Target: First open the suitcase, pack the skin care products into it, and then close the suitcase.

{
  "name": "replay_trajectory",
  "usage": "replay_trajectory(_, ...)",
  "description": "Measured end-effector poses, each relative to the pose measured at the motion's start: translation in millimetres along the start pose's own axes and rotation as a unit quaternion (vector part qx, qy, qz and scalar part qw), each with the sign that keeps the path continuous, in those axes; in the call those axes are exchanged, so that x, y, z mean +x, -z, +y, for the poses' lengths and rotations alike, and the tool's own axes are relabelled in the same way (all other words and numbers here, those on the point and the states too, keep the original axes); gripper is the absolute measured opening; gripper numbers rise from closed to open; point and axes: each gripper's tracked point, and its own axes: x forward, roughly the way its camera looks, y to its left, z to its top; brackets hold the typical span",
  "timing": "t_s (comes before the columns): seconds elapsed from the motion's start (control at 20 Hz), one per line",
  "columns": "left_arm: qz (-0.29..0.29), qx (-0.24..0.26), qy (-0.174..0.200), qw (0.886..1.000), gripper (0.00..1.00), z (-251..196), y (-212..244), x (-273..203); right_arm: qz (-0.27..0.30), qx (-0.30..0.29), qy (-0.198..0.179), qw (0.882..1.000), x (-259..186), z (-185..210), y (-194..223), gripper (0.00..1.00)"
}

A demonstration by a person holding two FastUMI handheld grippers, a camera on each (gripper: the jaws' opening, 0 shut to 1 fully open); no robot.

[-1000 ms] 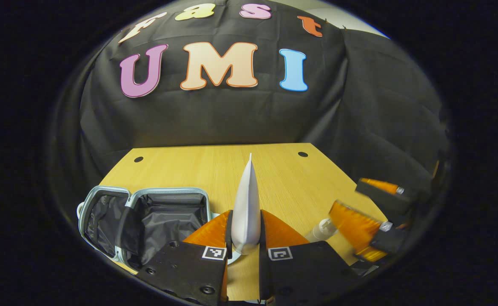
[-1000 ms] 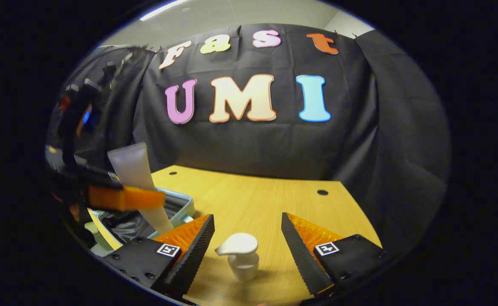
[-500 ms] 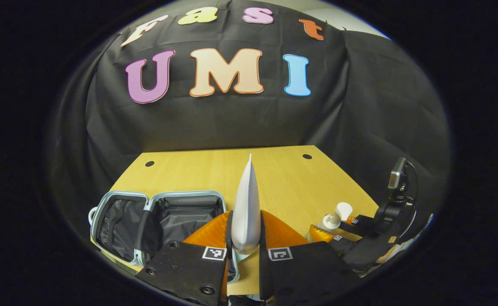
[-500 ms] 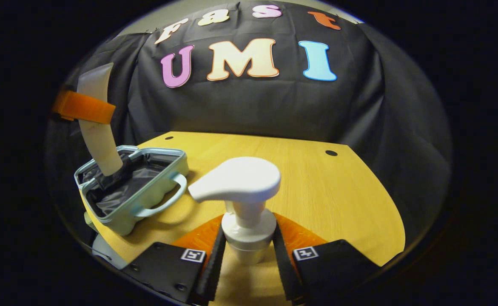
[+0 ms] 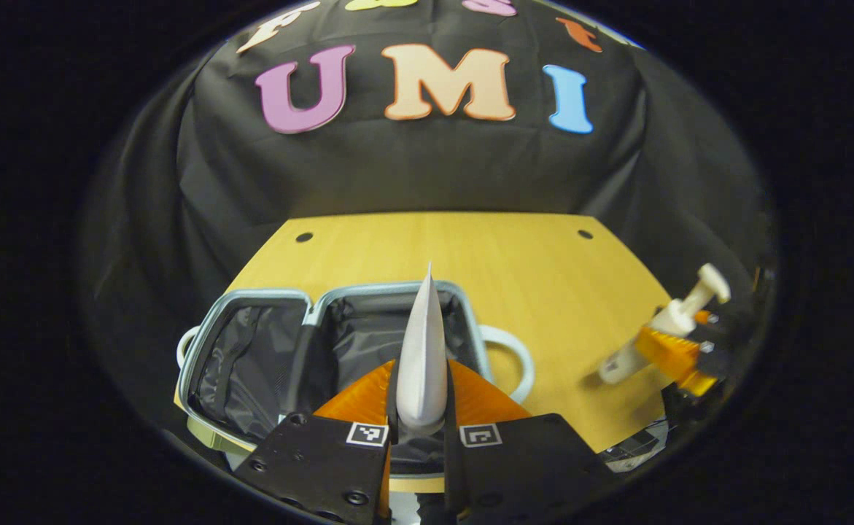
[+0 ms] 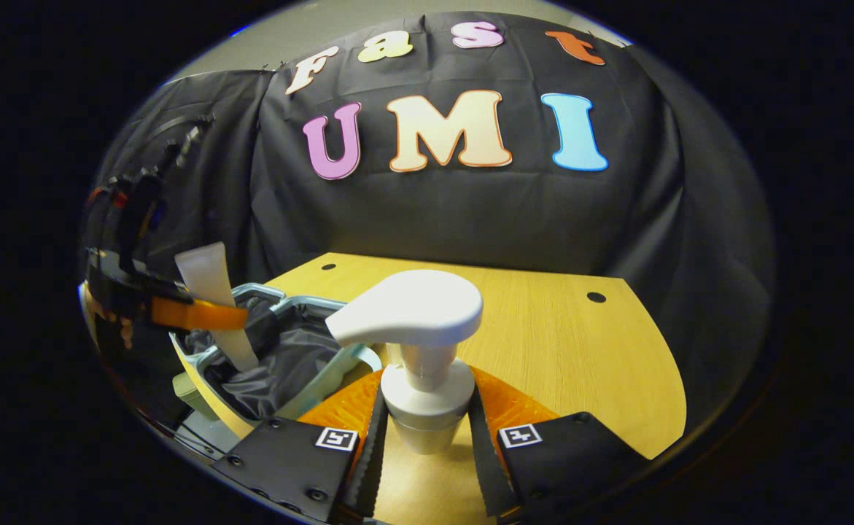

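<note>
Open on the wooden table (image 5: 427, 248), lined in dark fabric and rimmed in pale metal: the suitcase (image 5: 251, 364), both halves laid flat side by side, a pale loop handle (image 5: 518, 357) jutting from its right edge. Clamped between the two fingers of the left gripper (image 5: 421, 408), seen edge-on in the left gripper view: a white tube (image 5: 421, 357), crimped end pointing up and away, held directly above the suitcase's right-hand half. Farther right in the same view, off the table edge and lifted clear of the wood: the right gripper (image 5: 671, 350), closed around a tilted white pump bottle (image 5: 678, 317).

From the right gripper view, same bottle close up: pump bottle (image 6: 416, 343) upright between the fingers, both pressed against its neck collar, broad pump head (image 6: 408, 306) spreading above them. Beyond, at left: suitcase (image 6: 288, 357) lying open near the table's (image 6: 558, 343) corner, with the left gripper (image 6: 204, 313) poised over it, the tube (image 6: 211, 299) pinched crosswise and its lower end down inside the dark lining. Behind everything, draped black cloth (image 6: 470, 211) as backdrop.
</note>
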Motion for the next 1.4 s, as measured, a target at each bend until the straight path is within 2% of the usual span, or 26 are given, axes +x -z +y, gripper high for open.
replay_trajectory(0.25, 0.087, -0.017, -0.009, 0.996, 0.22, 32, 41, 35, 0.007, 0.024, -0.025, 0.999, -13, 36, -18, 0.56)
replay_trajectory(0.4, 0.121, -0.018, -0.009, 0.992, 0.22, 43, 63, 57, 0.028, 0.04, -0.08, 0.996, -14, 77, -14, 0.55)
replay_trajectory(0.5, 0.101, -0.017, 0.0, 0.995, 0.22, 43, 51, 72, 0.047, 0.056, -0.109, 0.991, -13, 100, -9, 0.56)
replay_trajectory(0.65, 0.099, -0.021, 0.014, 0.995, 0.22, 47, 48, 89, 0.055, 0.054, -0.113, 0.991, -2, 118, -11, 0.53)
replay_trajectory(0.75, 0.102, -0.031, 0.029, 0.994, 0.28, 46, 51, 102, 0.06, 0.067, -0.113, 0.99, 8, 129, -13, 0.55)
replay_trajectory(0.85, 0.103, -0.042, 0.046, 0.993, 0.28, 45, 55, 109, 0.067, 0.081, -0.107, 0.989, 20, 139, -12, 0.55)
replay_trajectory(0.9, 0.093, -0.049, 0.057, 0.993, 0.31, 45, 51, 112, 0.07, 0.087, -0.104, 0.988, 25, 144, -12, 0.55)
replay_trajectory(1.1, 0.018, -0.041, 0.081, 0.996, 0.93, 50, 17, 91, 0.091, 0.096, -0.093, 0.987, 45, 165, 0, 0.56)
replay_trajectory(1.15, 0.004, -0.039, 0.085, 0.996, 0.96, 55, 9, 85, 0.102, 0.099, -0.094, 0.985, 52, 172, 6, 0.56)
replay_trajectory(1.35, -0.025, -0.056, 0.082, 0.995, 0.96, 90, -10, 58, 0.168, 0.101, -0.092, 0.976, 75, 197, 47, 0.53)
replay_trajectory(1.4, -0.031, -0.058, 0.078, 0.995, 0.96, 102, -12, 53, 0.181, 0.093, -0.086, 0.975, 82, 201, 58, 0.56)
